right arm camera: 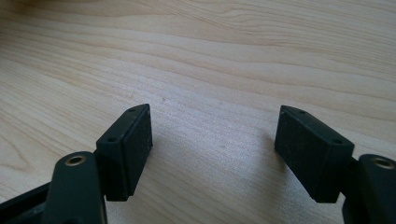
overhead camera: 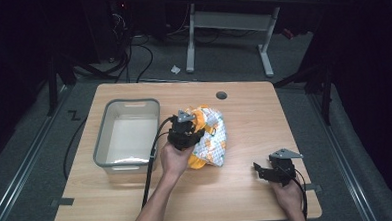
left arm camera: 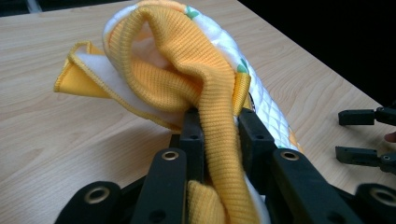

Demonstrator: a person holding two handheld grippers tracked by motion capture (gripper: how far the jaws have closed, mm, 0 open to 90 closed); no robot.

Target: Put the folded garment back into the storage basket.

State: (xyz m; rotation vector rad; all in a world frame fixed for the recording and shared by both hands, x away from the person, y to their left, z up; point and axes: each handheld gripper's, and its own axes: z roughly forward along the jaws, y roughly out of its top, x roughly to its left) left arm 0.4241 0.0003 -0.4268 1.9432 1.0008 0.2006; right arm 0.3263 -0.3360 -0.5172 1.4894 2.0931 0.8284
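Note:
A yellow and white quilted garment (overhead camera: pixel 209 136) with a ribbed yellow cuff (left arm camera: pixel 205 88) lies bunched at the middle of the wooden table (overhead camera: pixel 244 113). My left gripper (overhead camera: pixel 186 133) is shut on that ribbed cuff, and the cloth runs down between its two black jaws in the left gripper view (left arm camera: pixel 219 135). My right gripper (overhead camera: pixel 264 171) rests low over bare wood at the front right, open, with nothing between its pads (right arm camera: pixel 133 144). The same right gripper (left arm camera: pixel 362 135) appears at the far right edge of the left gripper view.
A grey plastic bin (overhead camera: pixel 101 144) with a white inside stands on the table's left half, just left of my left hand. A round cable hole (overhead camera: pixel 221 95) sits near the far edge. Beyond the table are a white desk frame (overhead camera: pixel 228 34) and floor cables.

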